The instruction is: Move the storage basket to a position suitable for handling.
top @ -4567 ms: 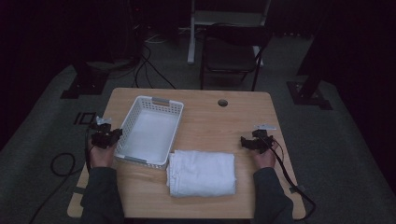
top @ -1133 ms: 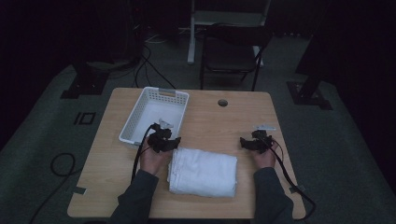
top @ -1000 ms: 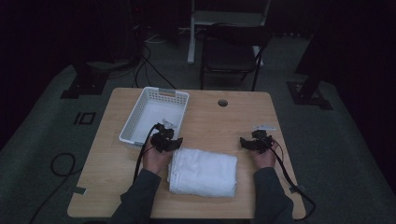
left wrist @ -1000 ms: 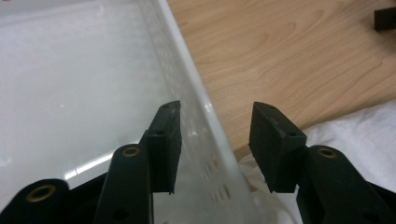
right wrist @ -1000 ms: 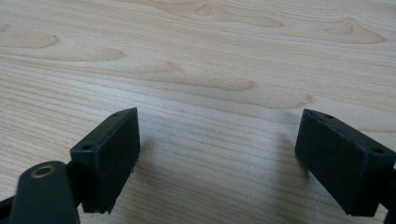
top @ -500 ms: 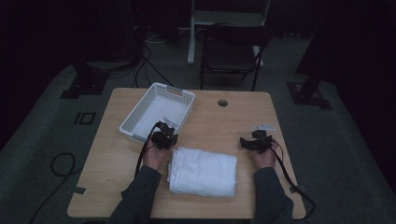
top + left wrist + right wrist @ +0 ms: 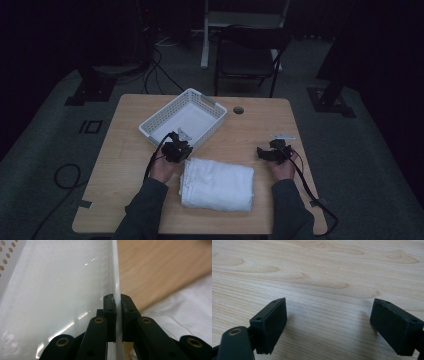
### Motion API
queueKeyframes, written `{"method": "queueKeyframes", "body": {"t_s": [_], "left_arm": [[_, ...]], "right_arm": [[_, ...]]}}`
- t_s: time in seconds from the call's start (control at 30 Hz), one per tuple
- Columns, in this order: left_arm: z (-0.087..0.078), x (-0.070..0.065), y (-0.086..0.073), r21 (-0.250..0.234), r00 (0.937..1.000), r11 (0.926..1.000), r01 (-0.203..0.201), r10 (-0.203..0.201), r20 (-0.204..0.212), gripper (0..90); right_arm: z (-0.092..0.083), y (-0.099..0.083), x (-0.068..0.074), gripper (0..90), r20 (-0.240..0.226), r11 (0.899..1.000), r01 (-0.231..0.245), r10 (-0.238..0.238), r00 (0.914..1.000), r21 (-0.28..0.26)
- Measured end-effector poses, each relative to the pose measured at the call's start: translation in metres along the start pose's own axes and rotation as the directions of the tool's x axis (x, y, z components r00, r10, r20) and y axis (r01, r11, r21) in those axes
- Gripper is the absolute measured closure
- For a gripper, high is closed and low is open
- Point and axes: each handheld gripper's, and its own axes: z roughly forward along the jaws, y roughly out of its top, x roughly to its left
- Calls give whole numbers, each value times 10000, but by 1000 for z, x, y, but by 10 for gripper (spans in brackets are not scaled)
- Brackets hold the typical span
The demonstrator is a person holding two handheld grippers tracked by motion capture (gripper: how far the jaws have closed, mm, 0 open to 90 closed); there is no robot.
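So, left gripper [image 7: 118, 315] pinching the near rim of the white basket [image 7: 186, 117], fingers [image 7: 110, 312] clamped on it. Basket angled on the table [image 7: 260, 125], just beyond the folded towel [image 7: 217, 182]. Right gripper [image 7: 328, 325] spread wide, well apart.

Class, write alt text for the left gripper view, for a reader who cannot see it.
The left gripper, its two black jaws closed, pinches the thin rim of a white plastic basket. To the right lie the wooden table and part of a folded white towel.
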Motion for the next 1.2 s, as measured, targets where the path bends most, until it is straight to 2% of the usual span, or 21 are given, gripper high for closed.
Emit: {"method": "queueKeyframes", "body": {"t_s": [0.07, 0.13, 0.17, 0.23, 0.3, 0.33, 0.43, 0.5, 0.57, 0.63, 0.67, 0.7, 0.73, 0.77, 0.8, 0.9, 0.93, 0.97, 1.0, 1.1, 1.2], "left_arm": [[-1, 1, -1, -72, 9992, 10000, 9, -6, 397, 832], [-6, 3, -3, -425, 9963, 9986, 328, -293, 814, 706], [-9, 5, -3, -473, 9959, 9982, 378, -337, 838, 654], [-15, 7, -4, -542, 9961, 9975, 454, -411, 778, 575], [-22, 10, -6, -701, 9963, 9958, 593, -547, 655, 549], [-22, 10, -6, -701, 9963, 9958, 593, -547, 655, 547], [-40, 13, -16, -1505, 9928, 9814, 1193, -1196, 70, 548], [-47, 14, -23, -1768, 9872, 9721, 1539, -1588, -134, 572], [-51, 14, -28, -1785, 9824, 9700, 1649, -1776, -575, 578], [-52, 15, -33, -1843, 9716, 9637, 1932, -2140, -1009, 578], [-52, 16, -36, -1881, 9635, 9584, 2149, -2395, -1194, 577], [-52, 17, -38, -1869, 9584, 9551, 2300, -2556, -1267, 577], [-52, 17, -38, -1869, 9584, 9551, 2300, -2556, -1267, 576], [-52, 17, -42, -1984, 9519, 9494, 2434, -2731, -1391, 576], [-52, 18, -43, -1941, 9504, 9494, 2470, -2764, -1426, 560], [-52, 20, -45, -1846, 9439, 9458, 2673, -2955, -1473, 542], [-52, 20, -45, -1846, 9439, 9458, 2673, -2955, -1473, 542], [-52, 22, -47, -1848, 9323, 9306, 3161, -3408, -1213, 542], [-52, 22, -48, -1866, 9281, 9256, 3294, -3537, -1161, 546], [-52, 20, -49, -1860, 9280, 9267, 3264, -3516, -1234, 546], [-52, 19, -48, -1849, 9254, 9269, 3266, -3534, -1369, 543]], "right_arm": [[-1, 0, 1, 178, -55, 10000, 53, -53, 10000, -26], [-3, 1, 3, 260, -33, 10000, 24, -24, 10000, 4], [-4, 2, 3, 291, -1, 10000, 22, -22, 10000, 76], [-5, 4, 5, 350, -47, 9998, -29, 30, 10000, 214], [-7, 8, 7, 367, -344, 9998, -124, 129, 9993, 168], [-7, 8, 7, 367, -344, 9998, -124, 129, 9993, 168], [-14, 23, 15, 392, -499, 9996, 128, -141, 9987, -260], [-16, 31, 17, 436, -680, 9989, 117, -148, 9976, -454], [-17, 43, 19, 470, -829, 9983, 95, -143, 9965, -583], [-18, 57, 23, 498, -995, 9965, 220, -301, 9946, -809], [-18, 62, 25, 511, -1044, 9957, 247, -340, 9940, -890], [-18, 69, 27, 528, -1147, 9949, 269, -381, 9927, -977], [-18, 69, 27, 528, -1147, 9949, 269, -381, 9927, -977], [-17, 75, 29, 535, -1298, 9940, 231, -370, 9909, -1067], [-14, 88, 34, 542, -1400, 9923, 203, -374, 9894, -1220], [-9, 105, 43, 556, -1568, 9908, 382, -585, 9859, -1296], [-9, 105, 43, 556, -1568, 9908, 382, -585, 9859, -1296], [-7, 110, 47, 561, -1606, 9901, 505, -715, 9844, -1308], [1, 121, 54, 573, -1693, 9896, 690, -900, 9815, -1259], [16, 131, 62, 574, -1752, 9927, 795, -945, 9800, -909], [29, 138, 67, 563, -2021, 9950, 563, -719, 9767, -823]]}}
